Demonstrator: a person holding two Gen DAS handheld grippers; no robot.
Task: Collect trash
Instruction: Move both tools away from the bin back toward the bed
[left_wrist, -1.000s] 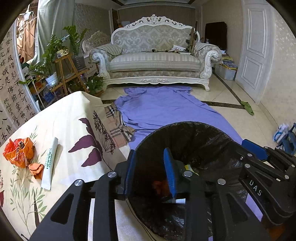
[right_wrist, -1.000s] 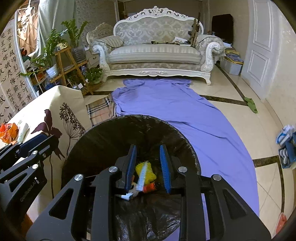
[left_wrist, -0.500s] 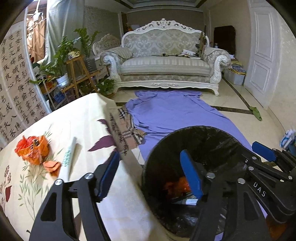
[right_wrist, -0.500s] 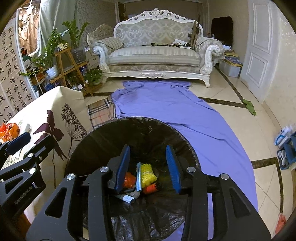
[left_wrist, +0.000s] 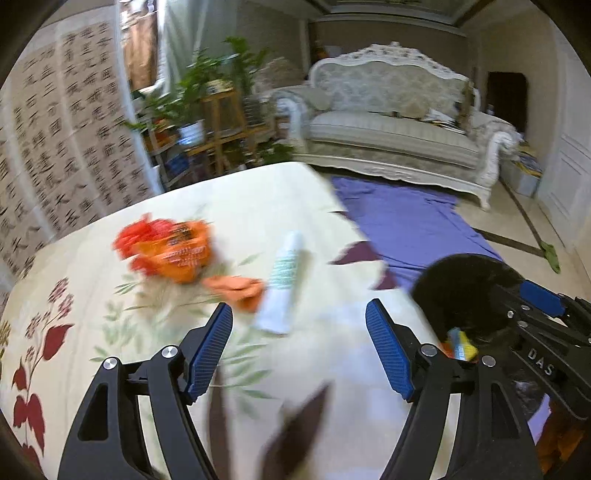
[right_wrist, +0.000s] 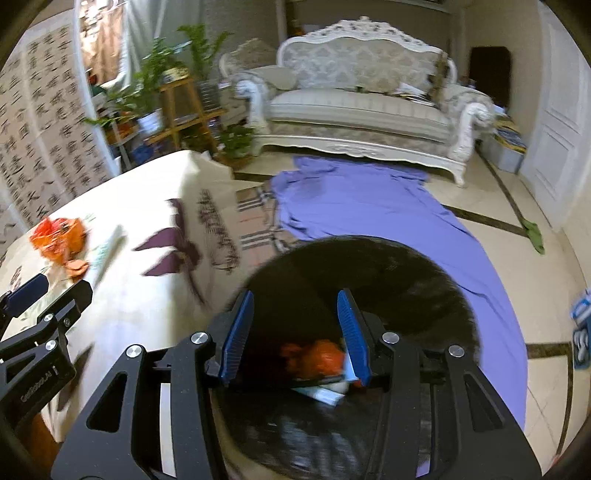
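Note:
A crumpled orange-red wrapper (left_wrist: 168, 249), a small orange scrap (left_wrist: 240, 290) and a white-green tube (left_wrist: 282, 282) lie on the floral tablecloth (left_wrist: 110, 332). My left gripper (left_wrist: 299, 347) is open and empty, just short of the tube and scrap. My right gripper (right_wrist: 293, 336) is open and empty above the black-lined bin (right_wrist: 424, 280), which holds orange trash (right_wrist: 317, 356) and white pieces. The bin also shows in the left wrist view (left_wrist: 465, 284). The wrapper (right_wrist: 57, 240) and tube (right_wrist: 107, 245) show far left in the right wrist view.
A purple sheet (right_wrist: 369, 206) covers the floor beyond the bin. A white sofa (right_wrist: 362, 107) stands at the back, plants on a wooden stand (right_wrist: 173, 103) at left. The table edge (right_wrist: 207, 206) runs beside the bin.
My left gripper has swung left from over the bin to over the table and opened wide. My right gripper has opened over the bin, and the yellow item it held has dropped in.

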